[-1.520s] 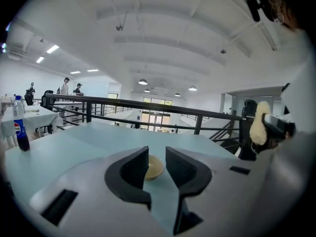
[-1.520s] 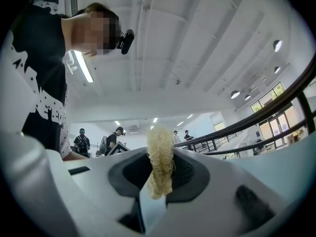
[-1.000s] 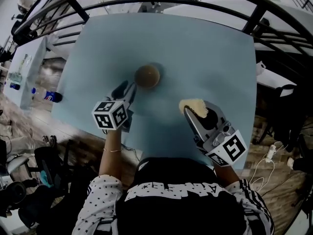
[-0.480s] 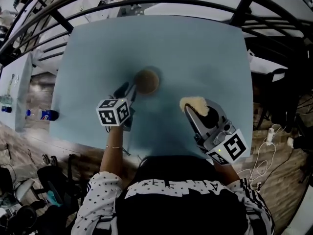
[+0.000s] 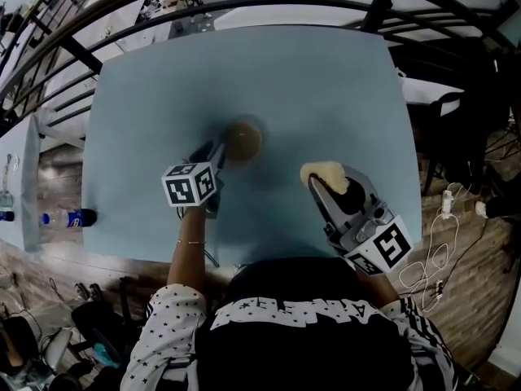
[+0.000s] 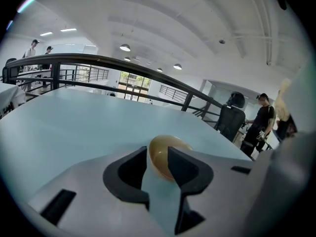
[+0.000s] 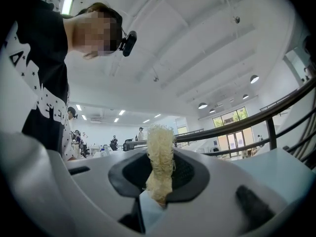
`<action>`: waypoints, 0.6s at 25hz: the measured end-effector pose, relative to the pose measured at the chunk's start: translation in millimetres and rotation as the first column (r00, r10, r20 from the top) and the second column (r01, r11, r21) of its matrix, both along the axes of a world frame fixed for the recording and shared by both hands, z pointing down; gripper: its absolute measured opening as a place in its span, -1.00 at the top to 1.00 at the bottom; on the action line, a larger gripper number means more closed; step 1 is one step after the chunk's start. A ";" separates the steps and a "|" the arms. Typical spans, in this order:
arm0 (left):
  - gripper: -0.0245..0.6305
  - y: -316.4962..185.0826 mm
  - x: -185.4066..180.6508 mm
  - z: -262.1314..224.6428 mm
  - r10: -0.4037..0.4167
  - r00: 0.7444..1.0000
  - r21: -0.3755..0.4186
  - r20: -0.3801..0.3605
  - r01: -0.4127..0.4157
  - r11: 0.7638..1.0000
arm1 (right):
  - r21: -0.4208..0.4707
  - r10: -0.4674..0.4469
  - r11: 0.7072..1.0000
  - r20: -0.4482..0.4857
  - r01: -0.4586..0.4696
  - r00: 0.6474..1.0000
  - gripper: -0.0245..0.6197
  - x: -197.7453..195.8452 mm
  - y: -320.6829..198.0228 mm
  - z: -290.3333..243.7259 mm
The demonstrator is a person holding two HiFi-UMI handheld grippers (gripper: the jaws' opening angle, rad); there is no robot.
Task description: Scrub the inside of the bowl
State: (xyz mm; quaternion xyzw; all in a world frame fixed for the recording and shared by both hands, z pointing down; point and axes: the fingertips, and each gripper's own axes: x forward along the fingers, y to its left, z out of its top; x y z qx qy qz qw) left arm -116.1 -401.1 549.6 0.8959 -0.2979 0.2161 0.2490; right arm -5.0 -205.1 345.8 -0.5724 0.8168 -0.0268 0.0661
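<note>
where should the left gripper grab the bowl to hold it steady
Pinch the bowl by its near-left rim, one jaw inside and one outside, coming from the side where the left gripper is. It sits upright and open, so the thin wall should fit between the jaws.

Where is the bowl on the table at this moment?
In the head view the bowl sits near the middle of the table, just ahead of the left hand-held gripper, left of the sponge.
</note>
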 end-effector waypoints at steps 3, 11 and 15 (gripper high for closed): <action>0.55 -3.3 0.4 7.3 0.023 1.000 -0.012 0.012 -0.023 1.000 | -0.008 0.027 1.000 -0.007 -0.027 1.000 0.70 -4.0 -0.3 -0.4; 0.55 -7.1 9.1 27.8 0.059 0.996 -0.044 0.061 -0.056 0.997 | -0.024 0.063 0.998 -0.031 -0.064 0.998 0.70 -13.0 4.3 1.2; 0.55 -7.7 11.5 31.5 0.043 0.997 -0.060 0.063 -0.039 0.997 | -0.020 0.078 0.997 -0.030 -0.078 0.997 0.70 -11.9 8.5 -1.0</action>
